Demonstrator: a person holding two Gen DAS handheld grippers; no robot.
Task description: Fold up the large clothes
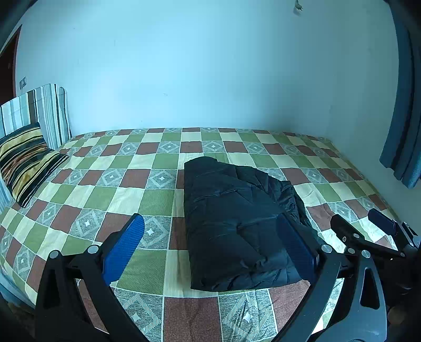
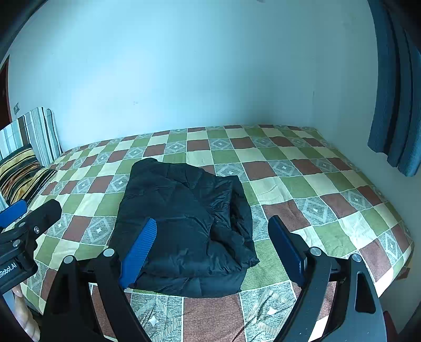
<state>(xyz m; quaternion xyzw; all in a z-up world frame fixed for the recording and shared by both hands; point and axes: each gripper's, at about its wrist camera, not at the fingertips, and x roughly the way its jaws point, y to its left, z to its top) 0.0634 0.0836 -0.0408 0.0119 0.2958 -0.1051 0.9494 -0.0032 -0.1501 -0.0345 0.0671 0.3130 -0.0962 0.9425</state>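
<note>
While both grippers hover splayed and empty, left gripper [image 1: 210, 247], right gripper [image 2: 215, 252], folded black padded jacket [image 2: 184, 223] near bed's [image 2: 329, 210] front edge, its near corners hidden behind blue pads [image 2: 139, 250], garment details indistinct.

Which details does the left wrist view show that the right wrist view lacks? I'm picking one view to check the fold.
Only the left wrist view shows a small hook high on the wall and the right tongs from outside. Only the right wrist view shows the bed's right corner and the left tongs from outside. Both show the folded black jacket on the checkered bedspread, striped pillow, blue curtain, and open tongs.
</note>
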